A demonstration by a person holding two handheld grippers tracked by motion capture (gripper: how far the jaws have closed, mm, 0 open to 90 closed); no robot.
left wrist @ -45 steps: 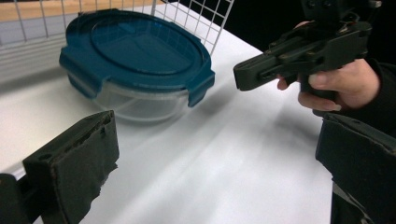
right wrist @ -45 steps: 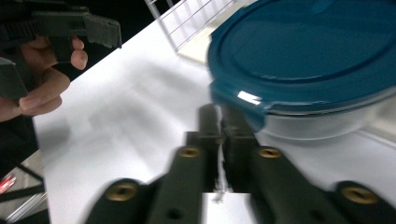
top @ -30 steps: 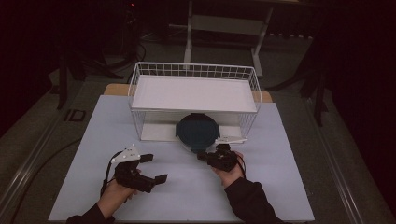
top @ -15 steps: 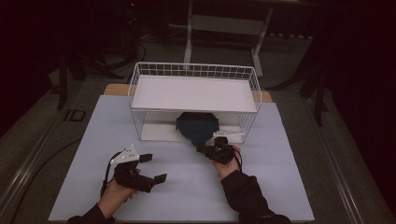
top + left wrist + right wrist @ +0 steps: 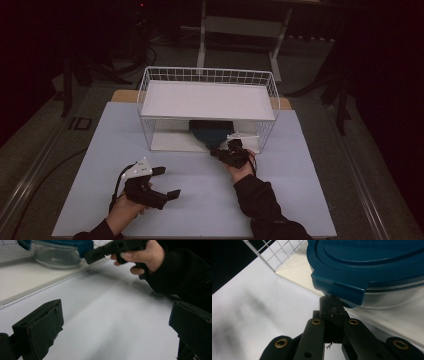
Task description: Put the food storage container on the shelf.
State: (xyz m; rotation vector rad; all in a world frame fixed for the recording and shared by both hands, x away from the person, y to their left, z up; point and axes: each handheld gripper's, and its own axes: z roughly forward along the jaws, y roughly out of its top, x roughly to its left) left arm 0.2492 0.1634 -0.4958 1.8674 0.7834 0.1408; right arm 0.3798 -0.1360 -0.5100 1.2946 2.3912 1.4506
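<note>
We find the bowl (image 5: 387,293) on the rack's (image 5: 207,100) lower shelf. The right gripper (image 5: 332,308) presses, clenched, beneath its lid (image 5: 367,262). The left gripper (image 5: 160,182) rests released on the table (image 5: 200,200).

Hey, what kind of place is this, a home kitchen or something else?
Probably a lab or recording setup, not a kitchen: a bare white table in a dark room, cables on the floor, a wire rack staged with one lidded container, and a person using a hand-held gripper.
</note>
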